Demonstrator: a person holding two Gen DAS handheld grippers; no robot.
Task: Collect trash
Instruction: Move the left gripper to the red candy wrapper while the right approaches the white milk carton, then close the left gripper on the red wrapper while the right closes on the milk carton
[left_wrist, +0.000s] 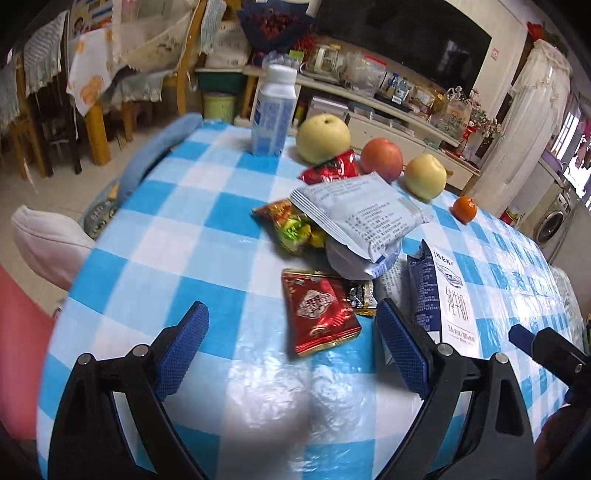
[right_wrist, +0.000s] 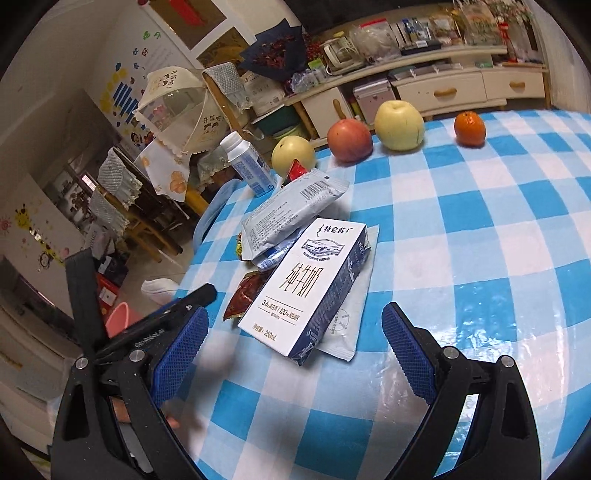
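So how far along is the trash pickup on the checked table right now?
Nothing looks collected yet. Both tongs, left and right, are open and empty. The left tongs straddle the red snack wrapper, likely the first pick. Still left on the table: the milk carton, the grey pouch, the green-yellow wrappers and another red wrapper. The fruit isn't trash.
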